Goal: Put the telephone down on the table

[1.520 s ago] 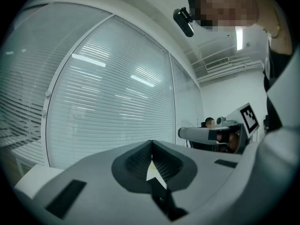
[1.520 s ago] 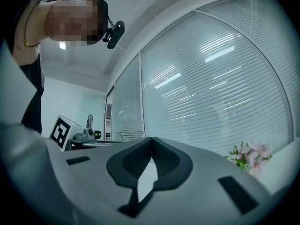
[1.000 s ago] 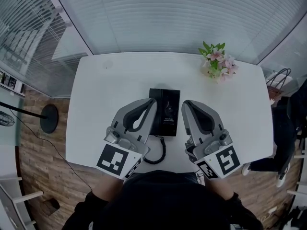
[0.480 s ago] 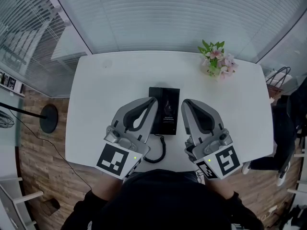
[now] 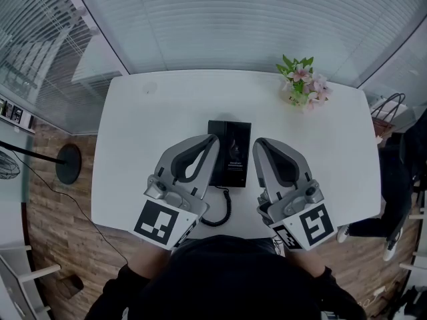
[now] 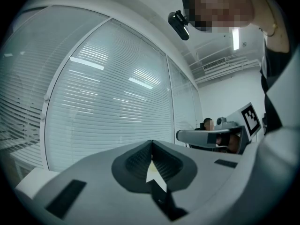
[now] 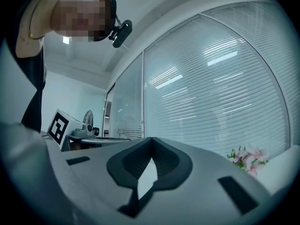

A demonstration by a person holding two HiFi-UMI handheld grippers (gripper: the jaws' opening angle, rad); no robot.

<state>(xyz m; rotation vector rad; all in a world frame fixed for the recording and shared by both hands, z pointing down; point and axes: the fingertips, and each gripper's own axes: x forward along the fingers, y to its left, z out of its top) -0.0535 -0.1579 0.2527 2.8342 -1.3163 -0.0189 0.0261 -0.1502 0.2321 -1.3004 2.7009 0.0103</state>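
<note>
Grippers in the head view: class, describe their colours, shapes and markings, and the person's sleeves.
The left gripper and right gripper are grey, each with two curved jaws lined by dark ribbed pads. Each carries a white cube printed with black square markers. The sleeves are black.

Black telephone (image 5: 230, 153), white table (image 5: 153, 132), pink flowers (image 5: 308, 88)

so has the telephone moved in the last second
No. The telephone lies in the same spot on the white table, just as far from the flowers near the far edge.
</note>
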